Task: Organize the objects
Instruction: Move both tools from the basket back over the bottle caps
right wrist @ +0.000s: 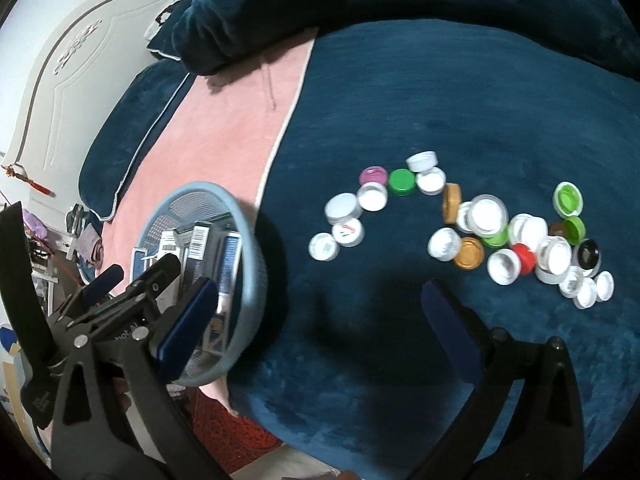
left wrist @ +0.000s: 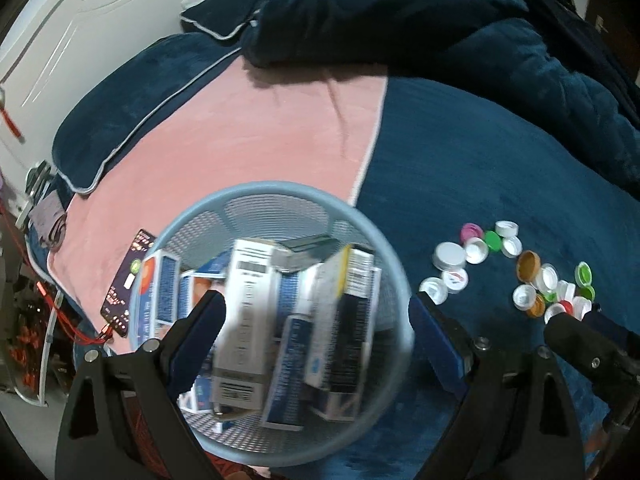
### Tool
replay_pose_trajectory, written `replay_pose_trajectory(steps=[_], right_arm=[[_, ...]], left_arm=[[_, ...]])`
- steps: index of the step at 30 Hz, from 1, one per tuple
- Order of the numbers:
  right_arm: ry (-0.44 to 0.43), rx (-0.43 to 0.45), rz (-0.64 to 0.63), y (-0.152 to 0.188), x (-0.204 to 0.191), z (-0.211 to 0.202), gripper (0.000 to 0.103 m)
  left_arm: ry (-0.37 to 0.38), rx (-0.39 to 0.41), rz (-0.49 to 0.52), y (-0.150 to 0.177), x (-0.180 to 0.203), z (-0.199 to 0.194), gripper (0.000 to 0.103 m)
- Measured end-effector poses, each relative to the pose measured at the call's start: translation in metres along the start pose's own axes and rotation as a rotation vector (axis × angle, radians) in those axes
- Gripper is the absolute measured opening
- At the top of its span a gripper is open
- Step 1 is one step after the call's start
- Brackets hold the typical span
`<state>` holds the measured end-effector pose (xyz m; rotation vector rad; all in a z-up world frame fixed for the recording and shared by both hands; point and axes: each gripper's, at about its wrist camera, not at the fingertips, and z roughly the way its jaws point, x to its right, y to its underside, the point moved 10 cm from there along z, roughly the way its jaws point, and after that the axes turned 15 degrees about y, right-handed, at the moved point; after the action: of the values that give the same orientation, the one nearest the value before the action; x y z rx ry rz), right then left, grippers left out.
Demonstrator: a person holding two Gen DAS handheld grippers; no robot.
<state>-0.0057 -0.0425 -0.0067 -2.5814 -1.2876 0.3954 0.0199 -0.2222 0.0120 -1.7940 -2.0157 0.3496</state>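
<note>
A round light-blue mesh basket (left wrist: 376, 236) holds several small upright cardboard boxes (left wrist: 244, 320). It stands on the bed at the seam of pink and blue covers, and shows at the left of the right wrist view (right wrist: 256, 240). My left gripper (left wrist: 316, 312) is open directly above the basket, its fingers spread on either side of the boxes, holding nothing. Several loose bottle caps (right wrist: 472, 220) in white, green, gold, red and pink lie scattered on the dark blue cover, also at the right of the left wrist view (left wrist: 516, 268). My right gripper (right wrist: 316, 300) is open and empty above bare blue cover, short of the caps.
A pink sheet (left wrist: 260, 136) covers the bed's left half, a dark blue plush cover (right wrist: 440, 100) the right. A crumpled blue duvet (left wrist: 400, 12) and pillow lie at the back. A dark printed card (left wrist: 128, 284) lies left of the basket. A white headboard (right wrist: 80, 48) stands at far left.
</note>
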Motion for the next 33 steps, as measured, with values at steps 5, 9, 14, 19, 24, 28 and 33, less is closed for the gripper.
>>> replay_pose_trajectory(steps=[5,9,14,19,24,28,33], right_arm=[[0.018,-0.004,0.039,0.001,0.028,-0.001,0.103],[0.030,-0.007,0.066,0.001,0.048,-0.001,0.103],[0.046,-0.011,0.093,0.003,0.073,-0.001,0.103],[0.064,-0.023,0.121,0.004,0.098,0.002,0.103],[0.076,-0.037,0.148,0.008,0.121,0.004,0.103],[0.080,-0.048,0.174,0.012,0.136,0.004,0.103],[0.087,-0.055,0.208,0.014,0.158,0.005,0.103]], left_arm=[[0.033,-0.036,0.041,0.004,0.032,0.013,0.094],[0.061,-0.073,0.066,0.008,0.056,0.026,0.094],[0.081,-0.104,0.095,0.011,0.082,0.038,0.094],[0.093,-0.136,0.134,0.016,0.107,0.051,0.094],[0.154,-0.179,0.155,0.026,0.135,0.073,0.094],[0.233,-0.221,0.145,0.033,0.160,0.097,0.094],[0.319,-0.251,0.088,0.037,0.181,0.120,0.094]])
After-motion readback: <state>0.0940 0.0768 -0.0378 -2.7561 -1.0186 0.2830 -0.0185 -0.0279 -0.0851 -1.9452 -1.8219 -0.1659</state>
